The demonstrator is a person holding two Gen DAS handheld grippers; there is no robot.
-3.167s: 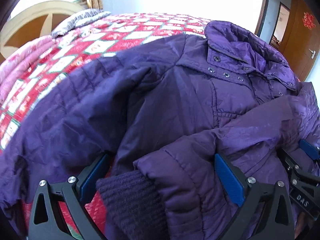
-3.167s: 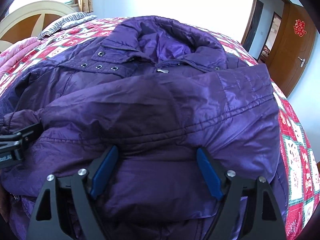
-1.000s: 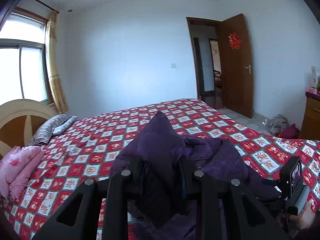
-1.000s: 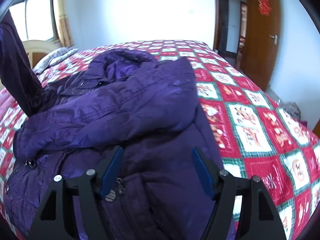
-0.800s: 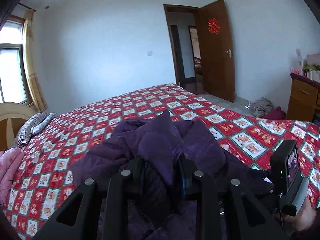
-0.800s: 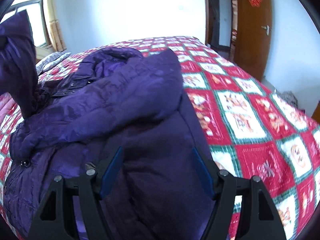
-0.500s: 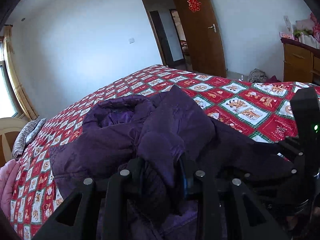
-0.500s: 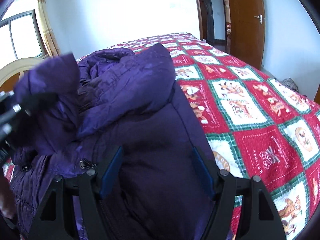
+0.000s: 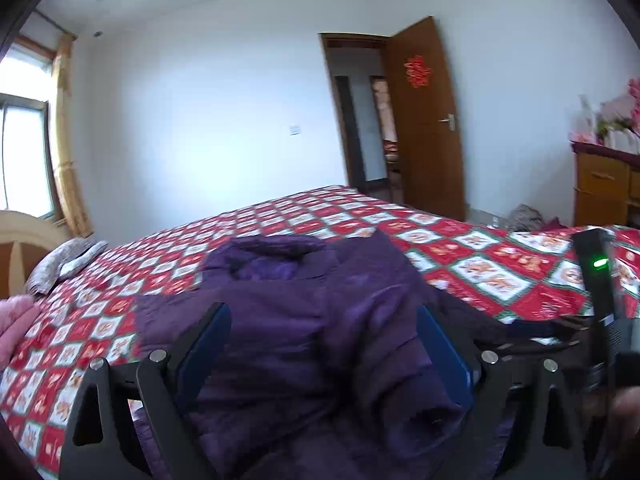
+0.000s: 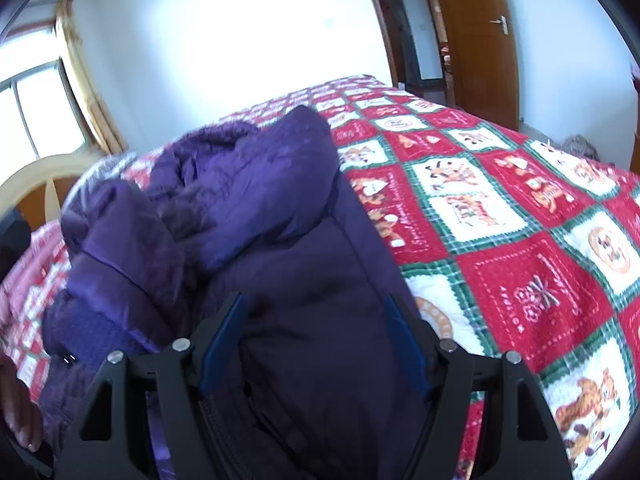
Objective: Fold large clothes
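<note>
Now that its jaws have just sprung wide, the left gripper [image 9: 324, 344] has dropped the sleeve onto the purple padded jacket [image 9: 304, 320] on the bed [image 9: 500, 276], at twelve o'clock; right gripper [image 10: 316, 340] gapes, empty.

You have a dark purple quilted puffer jacket [image 10: 304, 240] lying on the bed, its body flat and running lengthwise. Both sleeves are folded in across the front, and the collar bunches at the far end.
</note>
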